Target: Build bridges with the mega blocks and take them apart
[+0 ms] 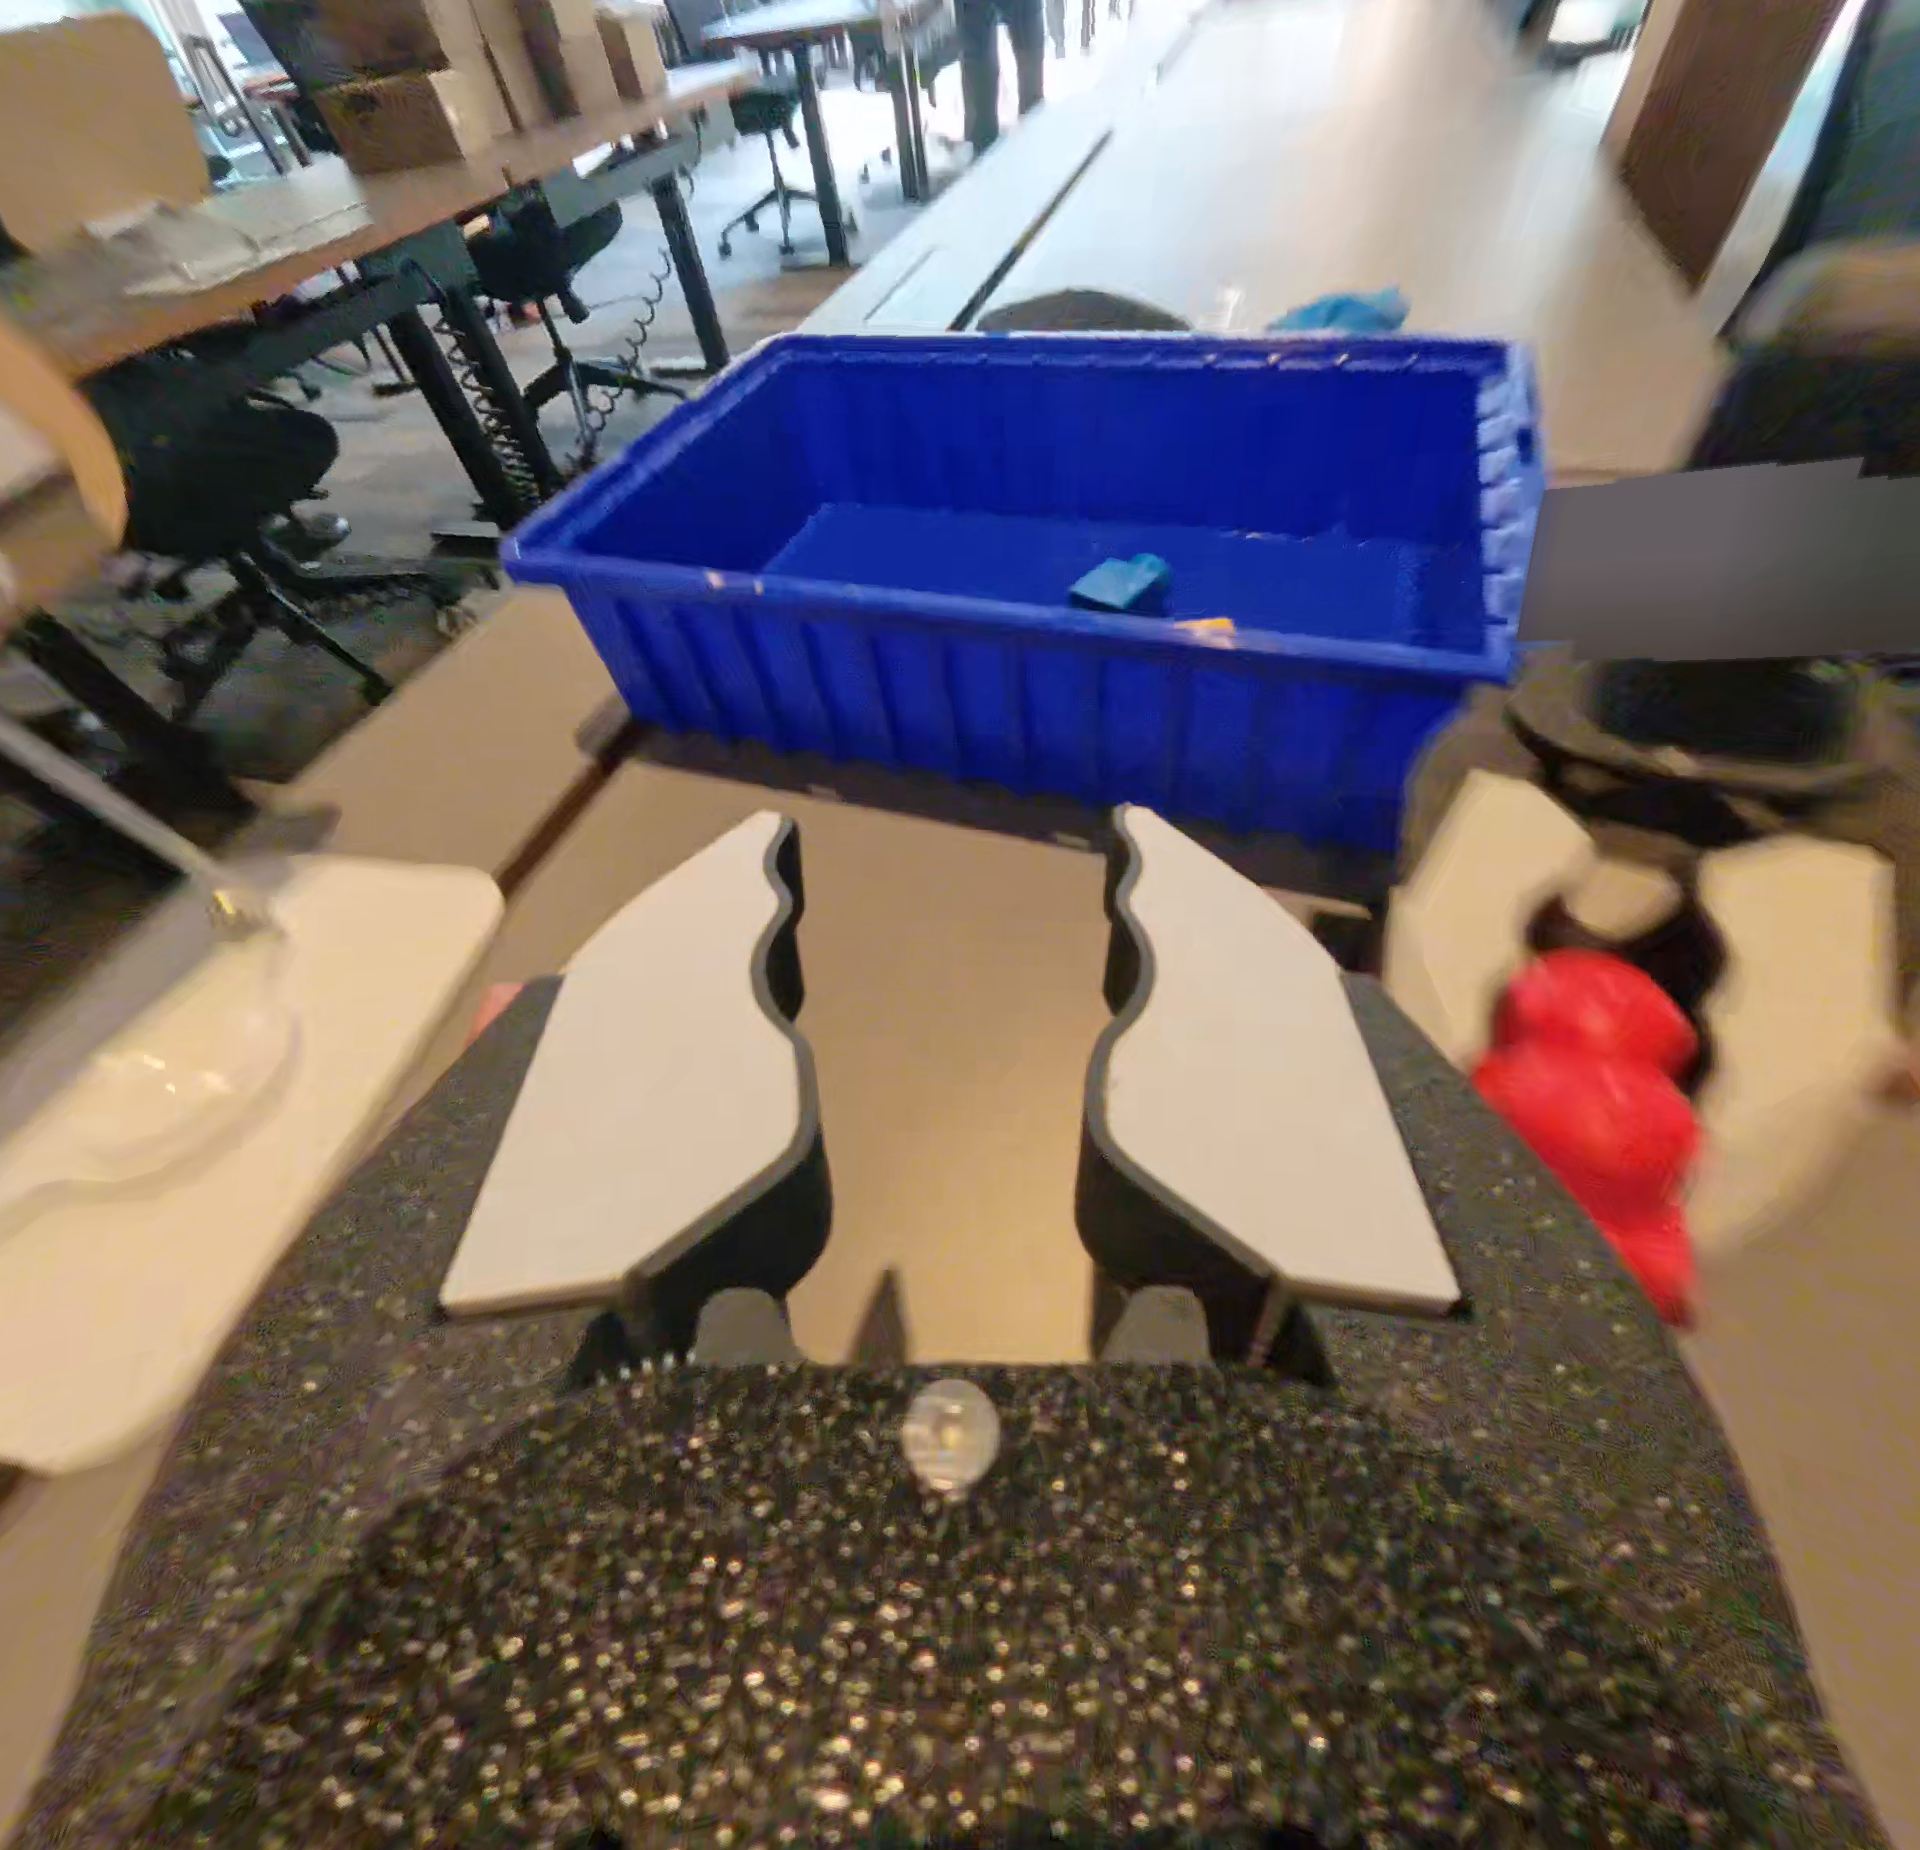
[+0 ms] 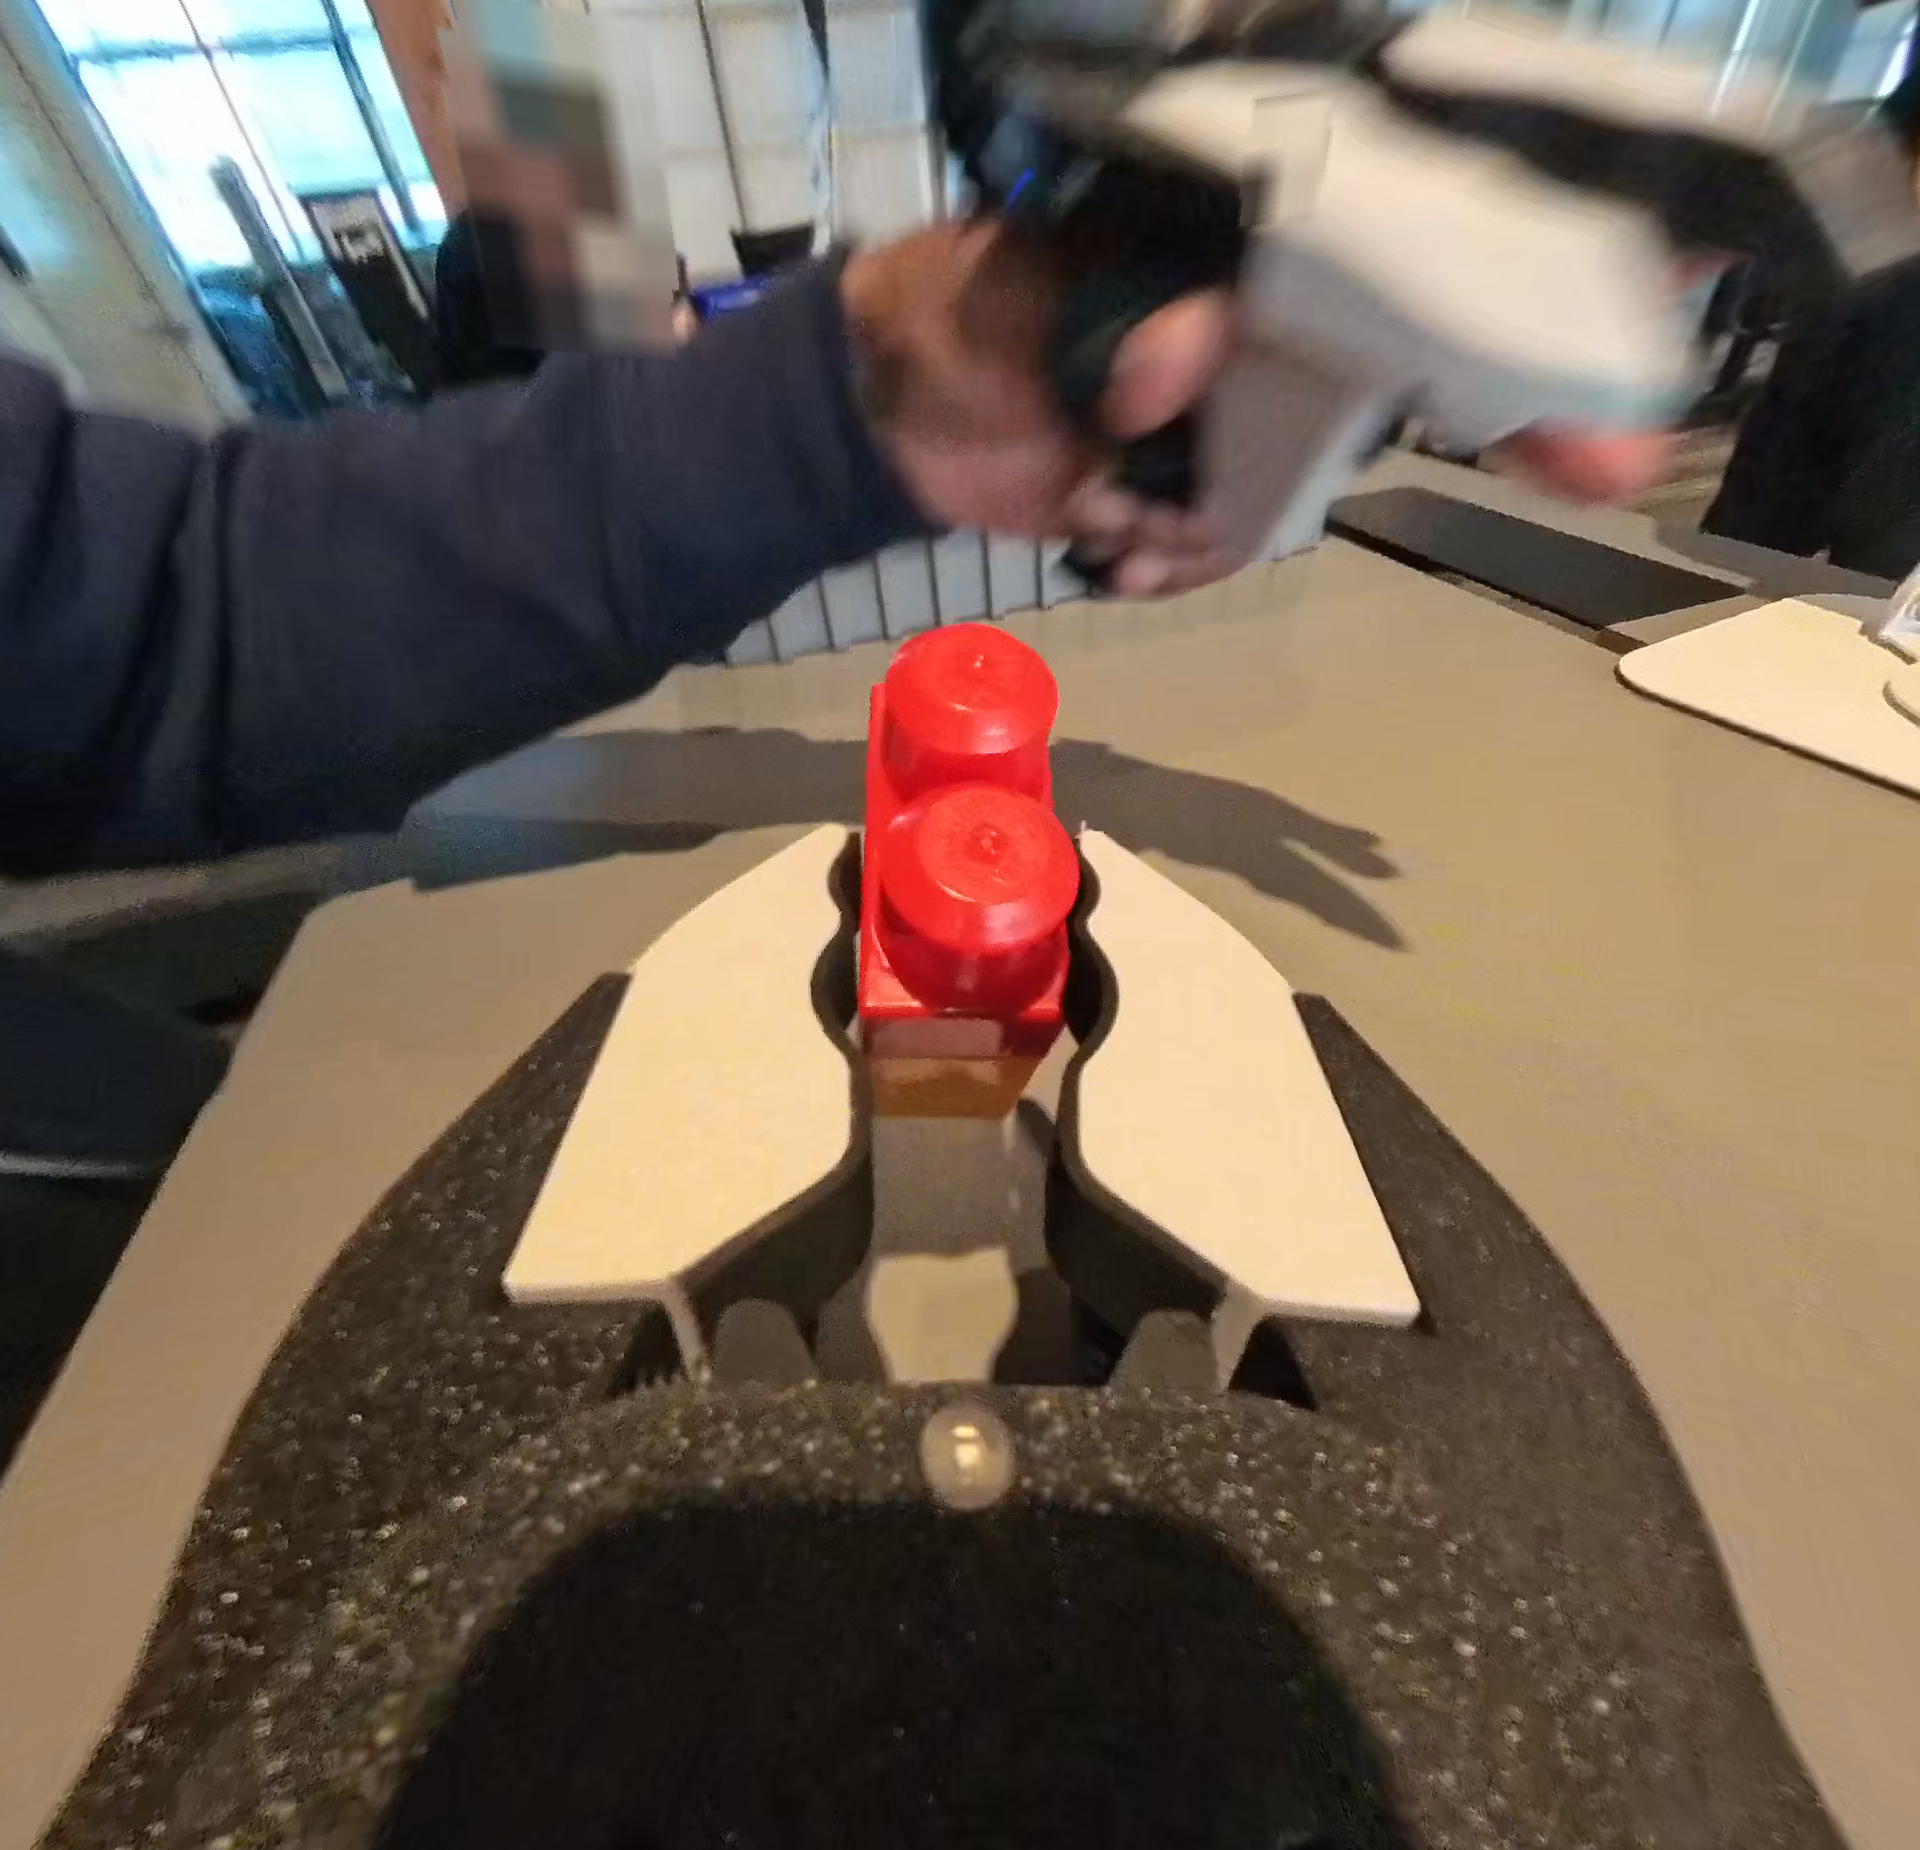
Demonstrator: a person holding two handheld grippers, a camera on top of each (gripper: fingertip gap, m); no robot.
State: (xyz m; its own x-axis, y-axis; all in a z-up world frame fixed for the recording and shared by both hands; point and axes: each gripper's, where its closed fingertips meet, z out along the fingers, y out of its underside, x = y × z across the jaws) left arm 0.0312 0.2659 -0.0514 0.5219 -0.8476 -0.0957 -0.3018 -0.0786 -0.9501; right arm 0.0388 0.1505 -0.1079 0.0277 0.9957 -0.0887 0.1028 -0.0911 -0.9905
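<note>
at the far left of the left wrist view, a white board (image 1: 208,1125) is seen lying on the grey surface (image 1: 935,1021), with something clear and blurry on it. in the middle, the left hand-held gripper (image 1: 951,927) is held wide, and nothing is seen between its two pale fingers (image 1: 665,1052). just past the fingertips, a blue bin (image 1: 1039,720) is seen resting on the surface. one small blue block (image 1: 1122,582) is seen lying on the bin floor. to the right, a red block is seen, blurred, in the other gripper.

in the right wrist view, a dark sleeve (image 2: 416,574) is seen stretched across from the left, above the surface. in the middle, a red mega block (image 2: 966,865) with two round studs is pinched between the fingers of the right hand-held gripper (image 2: 966,901). a brownish part is seen under the red block, but it cannot be told what it is. the block is held up above the surface.
</note>
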